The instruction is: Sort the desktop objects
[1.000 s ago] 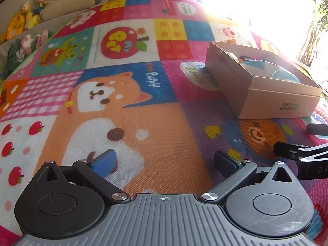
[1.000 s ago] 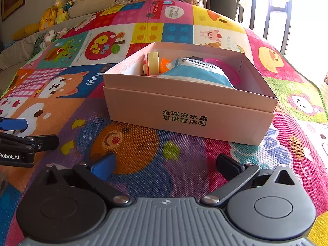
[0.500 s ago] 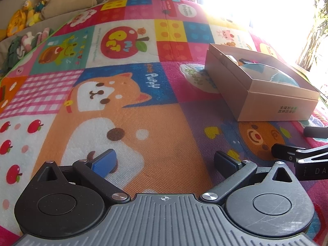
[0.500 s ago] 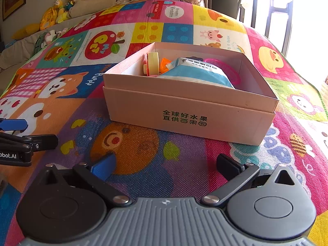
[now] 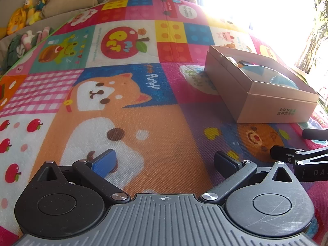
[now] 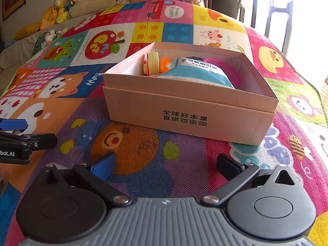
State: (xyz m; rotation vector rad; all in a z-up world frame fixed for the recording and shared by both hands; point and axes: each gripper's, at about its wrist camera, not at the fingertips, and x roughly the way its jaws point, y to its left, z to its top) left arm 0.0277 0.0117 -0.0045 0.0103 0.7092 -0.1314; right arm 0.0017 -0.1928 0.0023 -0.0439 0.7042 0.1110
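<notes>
In the left wrist view, the left tongs (image 5: 165, 161) hang low over a colourful cartoon play mat (image 5: 127, 94), spread wide with nothing between the blue pad and the black one. The pink cardboard box (image 5: 274, 106) sits on the mat ahead and to the right of these tongs, well apart from them; its open top shows a blue-and-white packet (image 5: 280, 78), though glare from the window washes out most of the contents. Nearer than the box, at the right edge, the black tips of the right tongs (image 5: 287, 143) reach into view, also apart.

In the right wrist view, the right tongs (image 6: 167, 165) are likewise wide open and empty, pointing straight at the box (image 6: 190, 110), whose front wall carries green printed characters. Inside the box, the blue-and-white packet (image 6: 196, 73) fills the middle; a pale yellow roll (image 6: 153, 63) stands on edge at its left with an orange piece (image 6: 165, 62) between them, and a pink ring (image 6: 227, 68) lies behind the packet to the right. Left of the box, near the frame edge, are the left tongs (image 6: 24, 131). Beyond the box, plush toys (image 6: 59, 10) line a beige sofa.
</notes>
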